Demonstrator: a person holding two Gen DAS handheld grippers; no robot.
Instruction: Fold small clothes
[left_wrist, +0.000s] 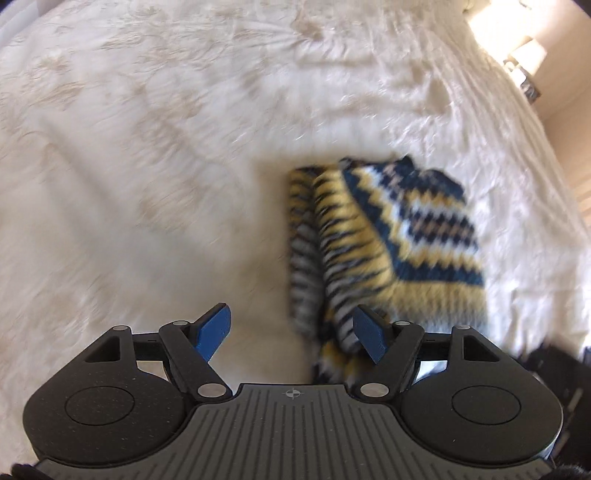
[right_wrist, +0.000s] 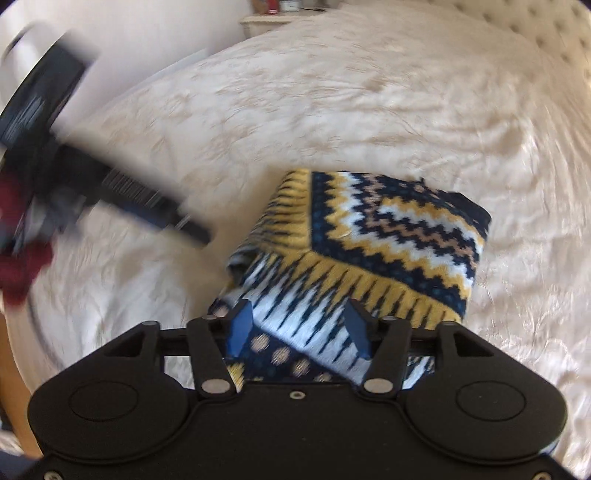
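A cream bedspread (left_wrist: 147, 147) fills both views, and the folded patterned sweater (right_wrist: 369, 240) lies flat on it, just beyond the right gripper (right_wrist: 299, 332), whose jaws stand spread with nothing pinched. The left gripper (left_wrist: 291, 332), also spread and empty, hangs over the sweater's near edge; a careless sweep there could snag the loose knit and undo the fold

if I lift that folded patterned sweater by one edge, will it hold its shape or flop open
The sweater would likely flop: it is a soft knit, and its folded layers lie loose on the bedspread with nothing holding them. It probably won't slip from the fingers, since the fuzzy knit looks grippy. Pushed, it would likely bunch up on the wrinkled cover rather than slide flat.
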